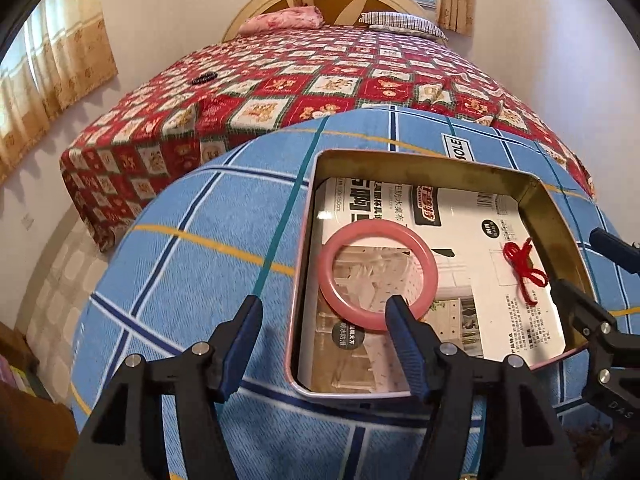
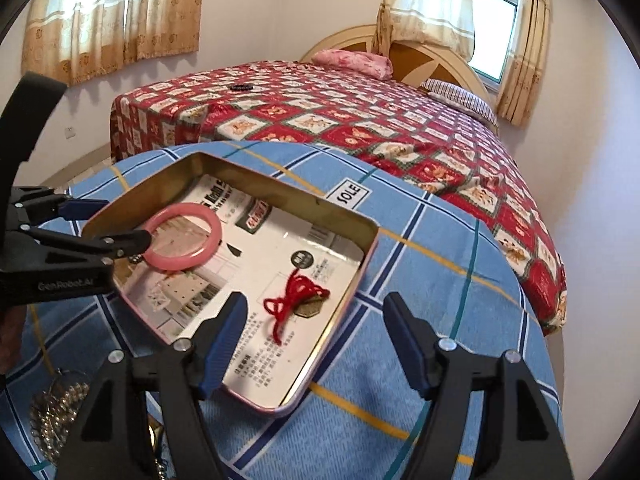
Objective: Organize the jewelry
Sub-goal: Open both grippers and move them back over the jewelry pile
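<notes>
Both grippers open, empty. Left gripper straddles tin wall beside pink bangle; right gripper near red string charm. Risk: withdrawing finger snags bangle, drags it out.

Each camera sits on a tool and looks forward and down, close over the blue checked surface. The left one sees the open tin from its left side, the right one from its right. Both share the tin and the bed behind.
</notes>
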Motion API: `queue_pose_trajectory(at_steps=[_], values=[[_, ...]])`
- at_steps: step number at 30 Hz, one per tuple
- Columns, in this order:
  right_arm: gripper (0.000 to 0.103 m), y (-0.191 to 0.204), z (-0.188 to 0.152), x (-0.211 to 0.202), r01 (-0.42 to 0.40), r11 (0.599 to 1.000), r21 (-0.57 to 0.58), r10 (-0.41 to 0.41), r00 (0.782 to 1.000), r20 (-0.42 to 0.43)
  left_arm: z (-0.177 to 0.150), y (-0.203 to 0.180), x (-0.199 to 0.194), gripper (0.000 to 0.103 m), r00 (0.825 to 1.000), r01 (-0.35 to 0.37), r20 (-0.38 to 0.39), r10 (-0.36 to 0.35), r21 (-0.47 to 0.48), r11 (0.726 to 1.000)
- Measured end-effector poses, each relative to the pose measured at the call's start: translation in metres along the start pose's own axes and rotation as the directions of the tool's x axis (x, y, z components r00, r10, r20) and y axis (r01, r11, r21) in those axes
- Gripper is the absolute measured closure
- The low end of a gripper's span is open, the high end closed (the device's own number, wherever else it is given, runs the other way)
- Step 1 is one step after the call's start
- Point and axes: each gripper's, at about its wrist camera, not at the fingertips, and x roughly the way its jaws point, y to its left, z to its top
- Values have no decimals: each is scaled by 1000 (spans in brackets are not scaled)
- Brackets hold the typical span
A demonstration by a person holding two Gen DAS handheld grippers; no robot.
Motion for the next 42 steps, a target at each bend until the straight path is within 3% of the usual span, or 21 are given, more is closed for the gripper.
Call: queue_pose_trajectory(at_steps=[15, 18, 22, 26, 42], values=[[28, 2, -19, -9, -25, 999, 29, 26, 999, -39, -19, -13, -11, 38, 999, 44, 5, -44, 11, 999], [27, 0, -18, -12, -21, 999, 30, 22, 999, -29, -17, -19, -22, 38, 999, 12, 48, -14, 45, 999], [24, -10, -10, -32, -40, 997, 66, 38, 999, 29, -14, -24, -54, 38, 987, -22, 163, 9, 81, 996], [17, -13, -7, -53, -43, 996, 78, 37, 996, 75, -16, -18, -80, 38, 977, -5, 212, -10, 72, 997], [15, -9, -59, -90, -51, 992, 115, 46, 998, 50, -84, 3, -110, 38, 991, 10, 133, -17, 58, 998]])
